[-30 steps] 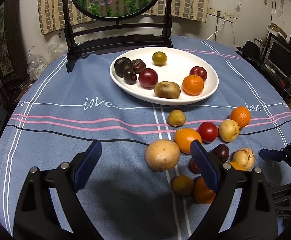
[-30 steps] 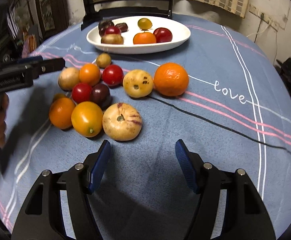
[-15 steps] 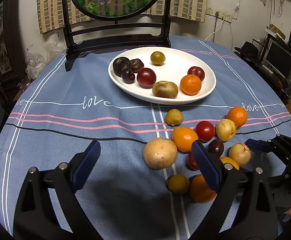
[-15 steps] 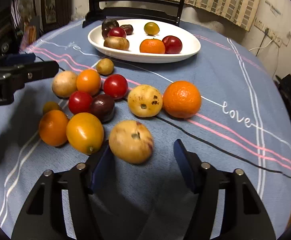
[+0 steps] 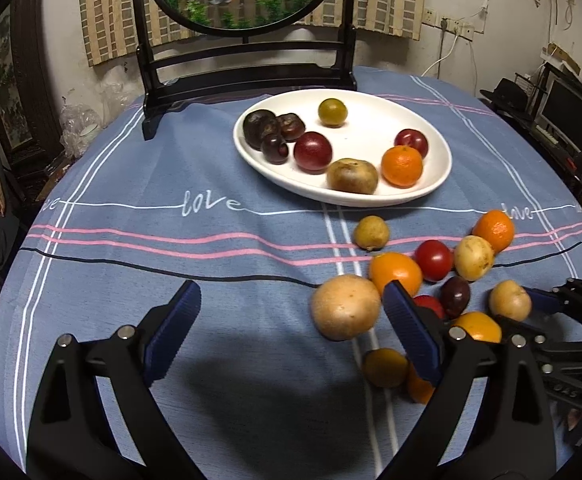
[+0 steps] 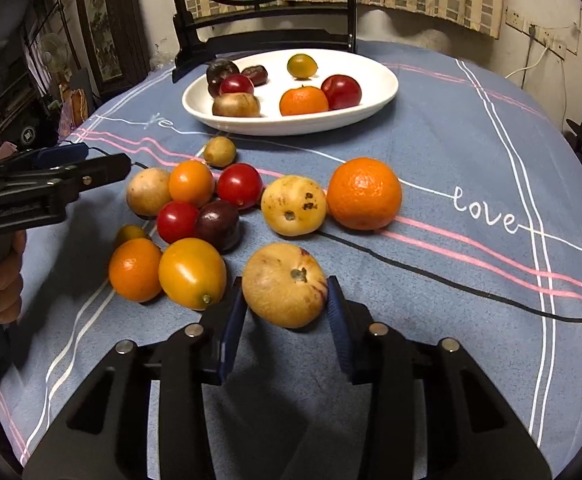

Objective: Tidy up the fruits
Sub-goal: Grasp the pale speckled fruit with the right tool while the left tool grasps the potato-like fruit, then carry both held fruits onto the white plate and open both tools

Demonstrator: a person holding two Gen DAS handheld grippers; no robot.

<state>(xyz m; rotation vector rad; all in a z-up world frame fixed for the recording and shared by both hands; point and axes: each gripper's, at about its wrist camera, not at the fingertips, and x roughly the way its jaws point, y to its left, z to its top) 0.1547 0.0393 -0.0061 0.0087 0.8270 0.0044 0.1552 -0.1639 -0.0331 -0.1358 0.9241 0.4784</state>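
A white plate at the back of the table holds several fruits, among them a mandarin and a dark red plum. A loose cluster of fruits lies in front of it: oranges, red tomatoes, tan fruits. My right gripper has its jaws closing around a tan fruit with purple streaks, and both blue pads touch its sides. My left gripper hangs open over bare cloth, left of a big tan fruit.
A dark wooden stand with a round fish picture rises behind the plate. The blue striped cloth covers the round table. A large orange and a spotted yellow fruit lie just beyond the gripped fruit.
The right gripper moved forward over the tan streaked fruit and its jaws narrowed onto it. The left gripper stayed where it was, still open.
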